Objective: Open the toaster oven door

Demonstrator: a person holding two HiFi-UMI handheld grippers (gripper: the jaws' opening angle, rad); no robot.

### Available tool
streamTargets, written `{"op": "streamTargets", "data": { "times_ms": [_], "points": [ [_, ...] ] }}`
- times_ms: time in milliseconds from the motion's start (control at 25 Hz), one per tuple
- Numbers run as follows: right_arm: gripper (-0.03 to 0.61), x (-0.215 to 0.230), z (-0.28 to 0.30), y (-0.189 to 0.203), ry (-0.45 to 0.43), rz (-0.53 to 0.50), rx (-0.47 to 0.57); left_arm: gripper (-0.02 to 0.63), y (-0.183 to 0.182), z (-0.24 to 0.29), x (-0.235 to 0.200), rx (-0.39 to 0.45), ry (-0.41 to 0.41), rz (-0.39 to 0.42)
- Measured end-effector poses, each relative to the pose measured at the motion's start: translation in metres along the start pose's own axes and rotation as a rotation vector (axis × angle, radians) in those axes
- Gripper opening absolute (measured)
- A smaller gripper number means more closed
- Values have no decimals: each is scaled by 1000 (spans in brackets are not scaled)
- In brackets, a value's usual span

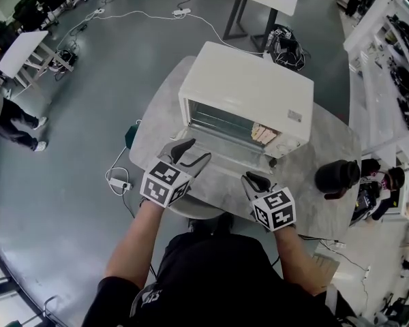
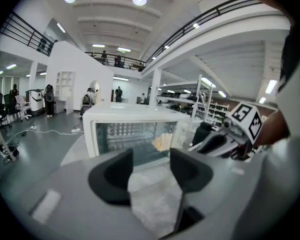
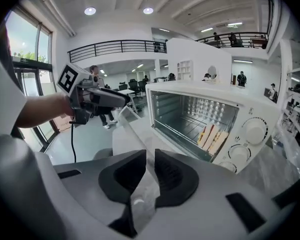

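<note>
1. The toaster oven (image 1: 249,87) is seen on the round marbled bench (image 1: 327,142), its front turned toward the person.
2. Its door (image 1: 228,162) is already let down and lies nearly level in front of the cavity.
3. Bread slices (image 3: 213,136) are seen on the rack inside, at the knob side.
4. The left gripper (image 2: 151,166) is held near the door's left end, its jaws spread wide and empty.
5. The right gripper (image 3: 151,170) is held near the door's front right edge, its jaws drawn narrow with a thin gap and nothing gripped.
</note>
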State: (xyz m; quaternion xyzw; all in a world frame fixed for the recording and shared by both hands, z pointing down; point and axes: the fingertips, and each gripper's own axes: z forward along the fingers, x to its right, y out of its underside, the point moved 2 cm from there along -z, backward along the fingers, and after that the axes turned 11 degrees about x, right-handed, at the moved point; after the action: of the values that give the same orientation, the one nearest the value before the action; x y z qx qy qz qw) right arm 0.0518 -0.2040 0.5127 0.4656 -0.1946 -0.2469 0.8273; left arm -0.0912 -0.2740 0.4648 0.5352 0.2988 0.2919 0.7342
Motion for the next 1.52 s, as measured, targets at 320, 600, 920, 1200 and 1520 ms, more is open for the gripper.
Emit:
{"op": "streamTargets", "data": {
  "times_ms": [320, 600, 920, 1200, 1520],
  "points": [
    [49, -16, 3, 28, 30, 28, -25, 238, 30, -6, 0, -84, 20, -5],
    [46, -21, 5, 41, 69, 49, -5, 238, 54, -7, 5, -155, 51, -6],
    [58, -44, 0, 44, 17, 84, 39, 225, 83, -10, 8, -225, 60, -31],
    [58, -32, 2, 45, 19, 113, 64, 225, 114, -16, 9, -258, 28, -84],
    [60, -18, 10, 86, 34, 207, -12, 218, 141, -18, 12, -253, 3, -90]
  ]
}}
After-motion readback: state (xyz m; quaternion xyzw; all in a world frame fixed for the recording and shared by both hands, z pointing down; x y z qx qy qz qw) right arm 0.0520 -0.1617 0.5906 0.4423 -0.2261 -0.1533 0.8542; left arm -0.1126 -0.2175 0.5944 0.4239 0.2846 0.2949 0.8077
